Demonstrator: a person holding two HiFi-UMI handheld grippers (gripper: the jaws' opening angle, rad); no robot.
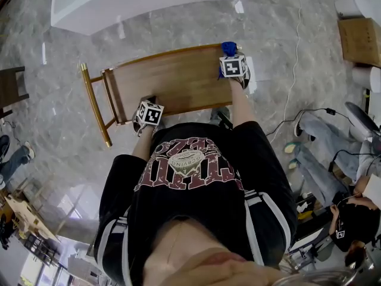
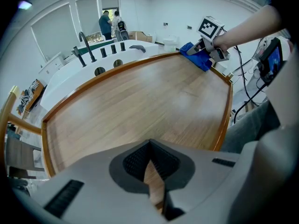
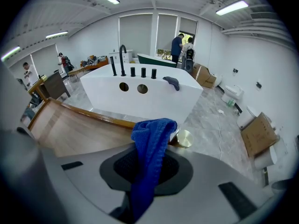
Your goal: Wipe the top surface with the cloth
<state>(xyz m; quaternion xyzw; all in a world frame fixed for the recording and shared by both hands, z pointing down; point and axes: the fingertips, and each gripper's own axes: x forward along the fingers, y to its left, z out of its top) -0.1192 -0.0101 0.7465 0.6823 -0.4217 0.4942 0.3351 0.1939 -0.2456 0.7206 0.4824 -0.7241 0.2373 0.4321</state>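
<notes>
Blue cloth (image 3: 153, 134) is hanging bunched between the jaws of my right claw (image 3: 149, 155), which is pinching it tight at the far right corner of the wooden top (image 2: 140, 101), just beside a brass knob (image 3: 185, 138). My left claw (image 2: 150, 148) is sitting low over the near left edge, jaws pressed together, gripping nothing.

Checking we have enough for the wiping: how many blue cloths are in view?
1. The blue cloth is clamped in the right gripper at the far right corner of the wooden tabletop. A dark item on the white basin is too small to identify.
</notes>
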